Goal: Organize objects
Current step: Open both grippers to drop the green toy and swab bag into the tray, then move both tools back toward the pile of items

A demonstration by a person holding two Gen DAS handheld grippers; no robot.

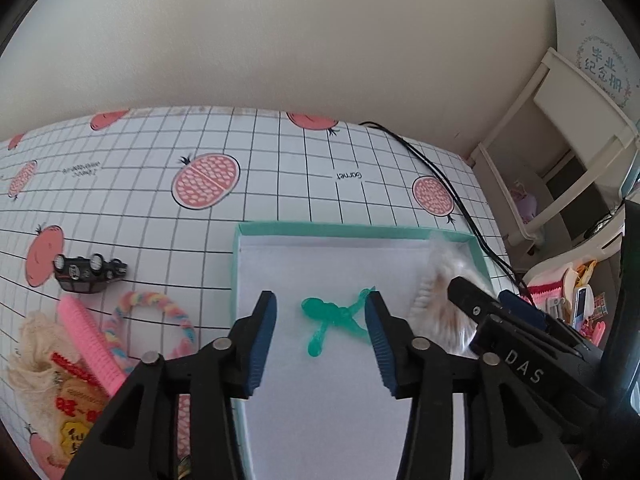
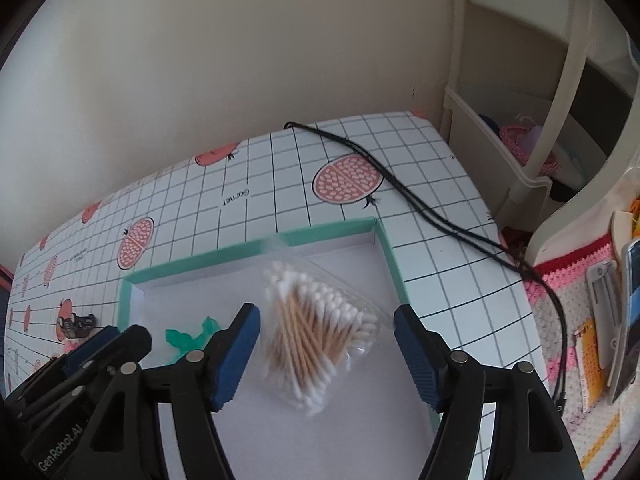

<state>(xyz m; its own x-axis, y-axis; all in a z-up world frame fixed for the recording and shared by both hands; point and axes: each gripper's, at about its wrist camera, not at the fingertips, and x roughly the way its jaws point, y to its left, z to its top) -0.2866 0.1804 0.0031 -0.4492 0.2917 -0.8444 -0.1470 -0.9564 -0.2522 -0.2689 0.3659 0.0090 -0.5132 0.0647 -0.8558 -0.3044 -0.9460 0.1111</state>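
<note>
Both tongs hang wide and empty over the box (image 1: 236,264): the left gripper (image 1: 320,338) straddles the green toy (image 1: 334,316), while the swab bag (image 2: 316,336), long axis diagonal, lies between the right gripper (image 2: 326,354) fingers.

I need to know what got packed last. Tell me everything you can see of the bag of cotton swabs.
The bag of cotton swabs is a clear plastic pouch, slightly blurred, holding a loose bundle of wooden-looking sticks with white tips. It lies flat on the white floor of the teal-rimmed box, towards its far right corner, between the open right gripper fingers, which do not touch it.
</note>
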